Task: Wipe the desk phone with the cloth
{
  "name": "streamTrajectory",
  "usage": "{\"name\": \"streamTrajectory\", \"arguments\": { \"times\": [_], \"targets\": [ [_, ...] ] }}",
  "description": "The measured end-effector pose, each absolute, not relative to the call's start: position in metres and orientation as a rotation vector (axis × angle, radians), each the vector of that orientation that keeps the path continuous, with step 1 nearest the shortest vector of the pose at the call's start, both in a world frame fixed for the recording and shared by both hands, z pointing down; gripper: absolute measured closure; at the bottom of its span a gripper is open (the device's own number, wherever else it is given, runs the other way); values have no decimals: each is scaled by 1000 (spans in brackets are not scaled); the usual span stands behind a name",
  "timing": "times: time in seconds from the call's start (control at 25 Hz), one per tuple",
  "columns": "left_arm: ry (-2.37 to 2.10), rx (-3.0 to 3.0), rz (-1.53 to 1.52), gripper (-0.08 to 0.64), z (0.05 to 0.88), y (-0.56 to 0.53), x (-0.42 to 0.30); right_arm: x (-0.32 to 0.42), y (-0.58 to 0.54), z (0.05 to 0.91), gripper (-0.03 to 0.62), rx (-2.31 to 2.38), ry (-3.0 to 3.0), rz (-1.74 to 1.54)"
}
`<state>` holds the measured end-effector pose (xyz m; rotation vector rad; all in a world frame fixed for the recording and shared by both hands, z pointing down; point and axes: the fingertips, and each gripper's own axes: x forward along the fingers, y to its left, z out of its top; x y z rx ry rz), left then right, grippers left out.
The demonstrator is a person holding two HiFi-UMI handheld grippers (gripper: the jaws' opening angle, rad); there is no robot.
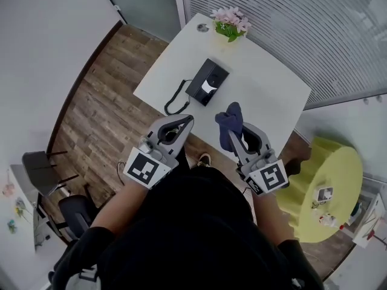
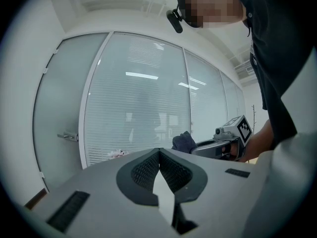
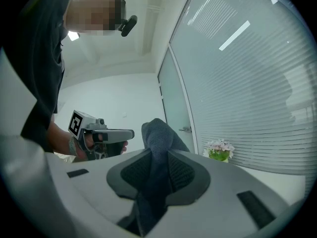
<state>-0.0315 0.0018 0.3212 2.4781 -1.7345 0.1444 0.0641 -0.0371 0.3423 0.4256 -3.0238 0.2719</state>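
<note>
Right tool [image 1: 234, 133] is clamped on the cloth [image 1: 228, 119], which bunches up past the jaw tips. Left tool [image 1: 188, 121] has jaws pressed together, nothing between. Both are by the near edge of the surface [image 1: 266, 98]. Phone [image 1: 207, 82] lies mid-surface, apart from both.

The left hand-held gripper [image 2: 159, 151] points up and outward, its jaws closed tip to tip with nothing between them. Beyond it, at the right, the right hand-held gripper [image 2: 199, 147] is held level – a dark blue cloth [image 2: 184, 142] bunched at its tip. Behind both stands a glass wall [image 2: 138, 108] with blinds.
</note>
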Motion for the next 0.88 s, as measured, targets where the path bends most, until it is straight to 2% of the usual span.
{"name": "streamTrajectory", "arguments": {
  "times": [0.6,0.88],
  "targets": [
    [-1296,2650,162,551,363,-121,-103,4,-128,382,491,913,-2802,289],
    [-1125,2694,216,551,406,-164,-114,-21,-171,424,491,986,-2594,75]
  ]
}}
